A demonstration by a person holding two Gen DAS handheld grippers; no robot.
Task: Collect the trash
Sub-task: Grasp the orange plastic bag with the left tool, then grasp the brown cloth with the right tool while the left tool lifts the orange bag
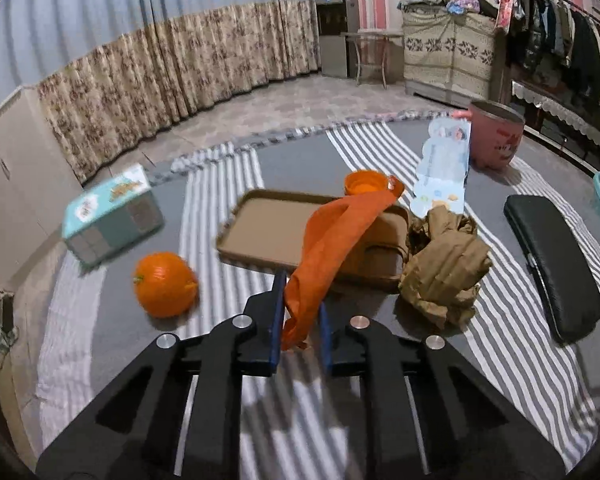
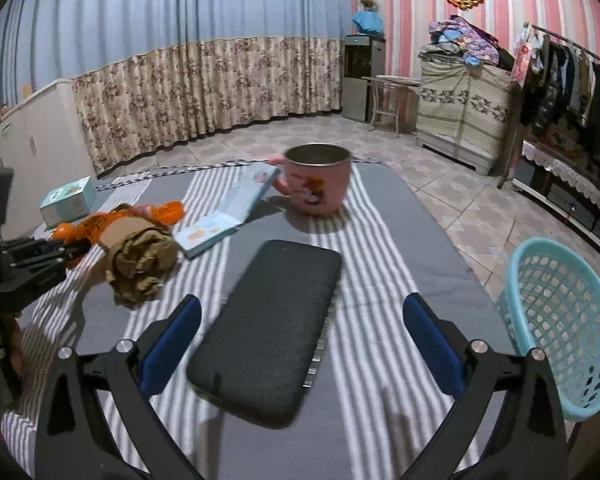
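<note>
My left gripper (image 1: 299, 312) is shut on an orange plastic bag (image 1: 332, 240) and holds it above the brown tray (image 1: 260, 232). A crumpled brown paper wad (image 1: 444, 268) lies right of the tray; it also shows in the right wrist view (image 2: 140, 264). My right gripper (image 2: 300, 332) is open and empty, its fingers on either side of a black rectangular pad (image 2: 272, 328). A light blue mesh basket (image 2: 560, 320) stands at the table's right edge. My left gripper also shows at the left of the right wrist view (image 2: 76, 246).
On the striped tablecloth (image 1: 220, 200) are an orange fruit (image 1: 164, 284), a teal box (image 1: 112, 216), an orange cup (image 1: 364, 182), a light blue booklet (image 1: 444, 168) and a pink mug (image 2: 316, 178). A clothes rack (image 2: 572, 80) stands at the right wall.
</note>
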